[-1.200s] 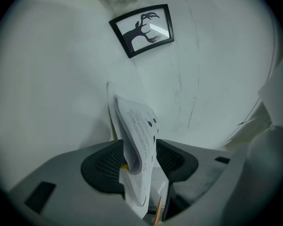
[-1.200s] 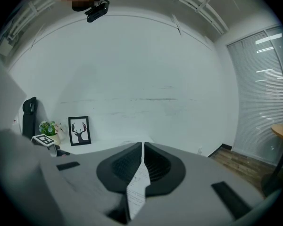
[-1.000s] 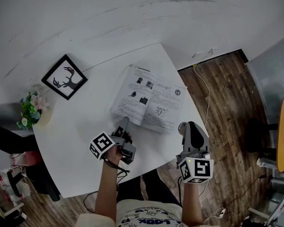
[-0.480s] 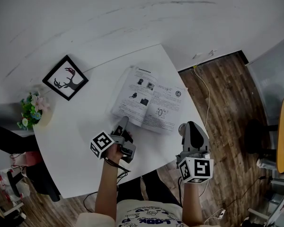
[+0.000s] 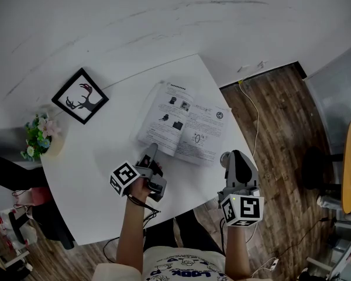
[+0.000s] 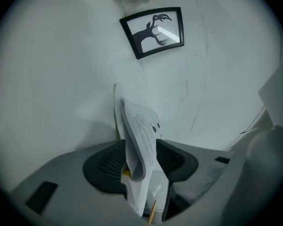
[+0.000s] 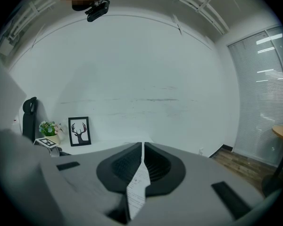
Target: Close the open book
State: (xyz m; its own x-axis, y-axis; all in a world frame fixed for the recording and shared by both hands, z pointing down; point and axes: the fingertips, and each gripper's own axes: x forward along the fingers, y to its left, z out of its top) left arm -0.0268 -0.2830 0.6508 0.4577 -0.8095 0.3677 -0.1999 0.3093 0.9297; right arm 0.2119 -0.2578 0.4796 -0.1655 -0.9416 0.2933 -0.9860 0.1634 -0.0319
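Book (image 5: 184, 122): near-edge pages btw jaws of L gripper (image 5: 154, 149), R gripper (image 5: 227, 157).

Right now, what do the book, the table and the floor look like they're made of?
Book: paper, matte white pages; printed text and pictures, pages curling.
Table: smooth white top, slightly matte, probably laminate or painted board; can't tell which.
Floor: wood-look planks, brown with grain; real wood or vinyl is unclear.
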